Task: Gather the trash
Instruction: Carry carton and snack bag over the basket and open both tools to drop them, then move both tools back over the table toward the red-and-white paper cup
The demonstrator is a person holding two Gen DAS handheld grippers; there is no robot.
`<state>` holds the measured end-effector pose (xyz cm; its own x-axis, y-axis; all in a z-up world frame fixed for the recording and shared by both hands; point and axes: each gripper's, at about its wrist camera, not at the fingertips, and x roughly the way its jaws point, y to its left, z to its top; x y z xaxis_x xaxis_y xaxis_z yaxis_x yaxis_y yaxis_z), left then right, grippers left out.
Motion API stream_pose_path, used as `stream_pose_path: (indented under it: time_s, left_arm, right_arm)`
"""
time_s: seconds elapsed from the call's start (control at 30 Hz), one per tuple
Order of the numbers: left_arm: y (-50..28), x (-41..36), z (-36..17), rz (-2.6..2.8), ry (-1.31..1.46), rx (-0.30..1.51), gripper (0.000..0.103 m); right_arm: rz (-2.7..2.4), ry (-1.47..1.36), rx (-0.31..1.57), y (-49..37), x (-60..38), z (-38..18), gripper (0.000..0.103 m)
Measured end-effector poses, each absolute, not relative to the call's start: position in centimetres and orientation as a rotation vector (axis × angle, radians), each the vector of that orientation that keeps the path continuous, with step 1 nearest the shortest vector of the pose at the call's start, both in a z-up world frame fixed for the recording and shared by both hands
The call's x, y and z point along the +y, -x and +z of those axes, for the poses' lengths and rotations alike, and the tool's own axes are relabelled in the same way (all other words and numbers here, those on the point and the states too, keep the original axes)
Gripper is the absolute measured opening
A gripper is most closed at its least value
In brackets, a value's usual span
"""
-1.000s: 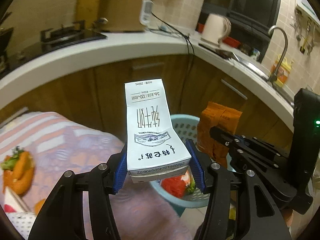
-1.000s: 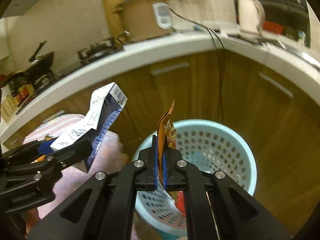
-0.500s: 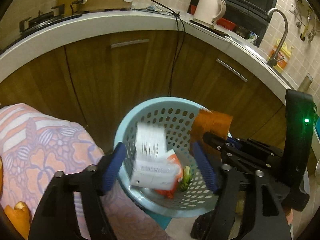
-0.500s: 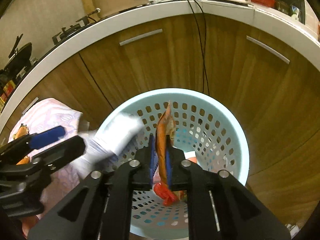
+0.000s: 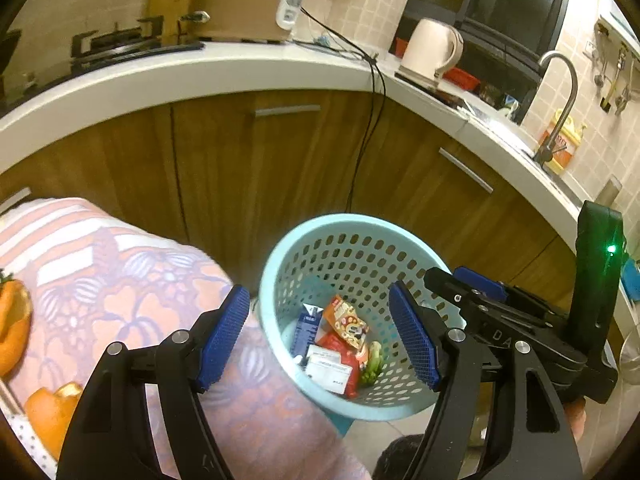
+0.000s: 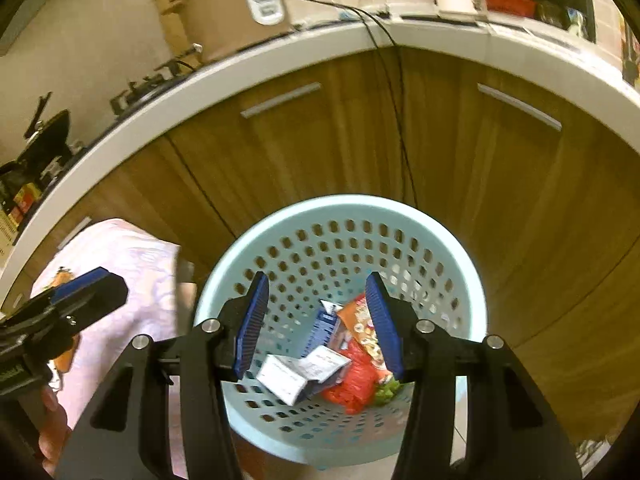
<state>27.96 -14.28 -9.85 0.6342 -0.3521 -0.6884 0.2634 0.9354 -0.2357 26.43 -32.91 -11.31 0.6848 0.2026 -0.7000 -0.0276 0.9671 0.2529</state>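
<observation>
Left claw [image 5: 320,336] gapes wide and empty above the blue basket [image 5: 280,264]. Its view alone shows orange peel [image 5: 16,320] on the cloth at far left. Right claw [image 6: 316,320], opening and empty, looks straight down on carton [image 6: 296,372] and wrapper [image 6: 360,332] lying inside.

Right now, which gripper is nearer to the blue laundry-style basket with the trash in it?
Right. The right gripper hangs directly over the basket, jaws opening with nothing between them. The left gripper sits off the basket's side, over the edge of the pink cloth, open and empty.
</observation>
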Motion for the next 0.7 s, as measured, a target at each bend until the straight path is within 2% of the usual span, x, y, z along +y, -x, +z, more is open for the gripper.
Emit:
stream_pose_path:
  time_s: [0.37, 0.7]
  left_arm:
    - [-22.2, -7.0, -5.8, -0.240, 0.152, 0.685, 0.070]
    - [-16.4, 3.5, -3.9, -0.050, 0.199, 0.606, 0.070]
  right_arm:
    - [0.308, -0.174, 0.744, -23.8, -23.9, -7.7, 0.047]
    - [0.432, -0.089, 0.785, -21.8, -14.1, -9.1, 0.047]
